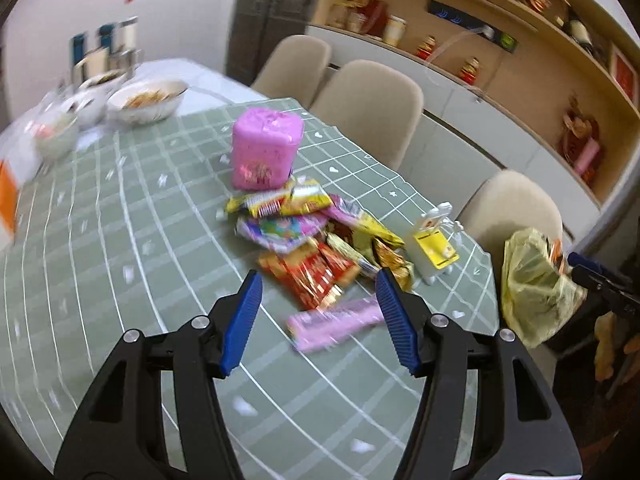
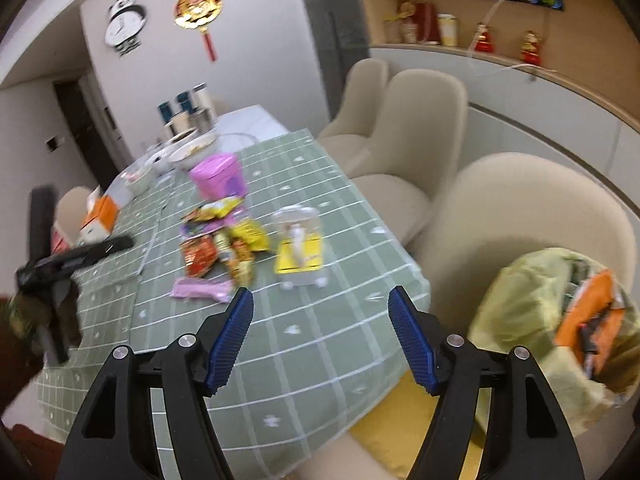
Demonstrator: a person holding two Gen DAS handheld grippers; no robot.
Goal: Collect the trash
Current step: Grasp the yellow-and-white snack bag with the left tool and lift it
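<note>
From the left wrist, the left tongs [image 1: 319, 294] gape empty over the pink wrapper [image 1: 335, 322] lying on the counter [image 1: 120, 240]; come straight down and pinch it flat. From the right wrist, the right tongs [image 2: 320, 312] hang wide and empty beside the yellow bag [image 2: 532, 320], with the wrappers [image 2: 224, 244] farther up the counter.

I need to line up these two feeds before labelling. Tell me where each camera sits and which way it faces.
Left wrist: on the left gripper, angled down along its open blue fingers at the wrapper pile on the green tablecloth.
Right wrist: on the right gripper, open, at the table's corner; the left gripper shows at its left.
Shared: wrapper pile, pink container, yellow trash bag.
</note>
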